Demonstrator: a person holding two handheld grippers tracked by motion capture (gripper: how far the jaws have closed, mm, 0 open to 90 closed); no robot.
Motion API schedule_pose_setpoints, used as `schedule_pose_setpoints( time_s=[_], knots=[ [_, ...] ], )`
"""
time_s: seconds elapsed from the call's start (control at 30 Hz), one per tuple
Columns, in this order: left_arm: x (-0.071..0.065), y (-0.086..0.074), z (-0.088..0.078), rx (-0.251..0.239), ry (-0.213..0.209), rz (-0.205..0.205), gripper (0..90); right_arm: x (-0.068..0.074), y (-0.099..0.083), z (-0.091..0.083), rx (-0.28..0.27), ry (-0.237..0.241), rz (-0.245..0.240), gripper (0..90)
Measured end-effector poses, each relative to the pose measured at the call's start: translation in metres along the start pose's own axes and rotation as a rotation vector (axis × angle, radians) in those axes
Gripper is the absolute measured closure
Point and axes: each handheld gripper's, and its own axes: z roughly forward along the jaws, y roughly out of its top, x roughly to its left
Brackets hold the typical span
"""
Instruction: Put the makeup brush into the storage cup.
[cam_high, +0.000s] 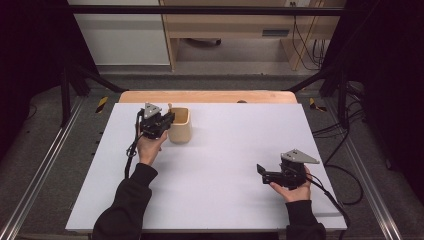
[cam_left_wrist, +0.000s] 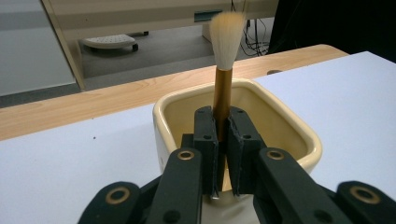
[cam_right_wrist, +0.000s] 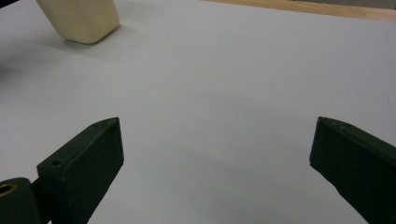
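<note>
A cream square cup (cam_high: 181, 125) stands on the white table top at the back left; it also appears in the left gripper view as the cup (cam_left_wrist: 280, 126) and in the right gripper view as the cup (cam_right_wrist: 81, 18). My left gripper (cam_left_wrist: 222, 140) is shut on the brown handle of a brush (cam_left_wrist: 223, 93), which stands upright with its pale bristle tuft at the top, right over the cup's near rim. In the high view the left gripper (cam_high: 167, 119) sits at the cup's left side. My right gripper (cam_high: 261, 171) rests low at the front right, open with nothing between its jaws (cam_right_wrist: 215, 158).
The white board (cam_high: 225, 150) lies on a wooden table whose far edge (cam_high: 210, 96) shows behind it. Black frame bars and cables run along both sides. Cabinets stand on the floor beyond.
</note>
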Motion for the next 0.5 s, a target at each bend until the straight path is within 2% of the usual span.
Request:
schedule_pose_setpoints(
  time_s=[0.23,0.5],
  knots=[
    [0.0,-0.002,-0.006,0.005,-0.025,-0.011,76.8,-0.001,0.001,-0.002,-0.007,0.001,0.0,3.3],
    [-0.004,0.003,-0.025,-0.004,-0.045,-0.012,62.7,-0.004,0.004,-0.008,-0.025,-0.005,0.012,3.2]
  ],
)
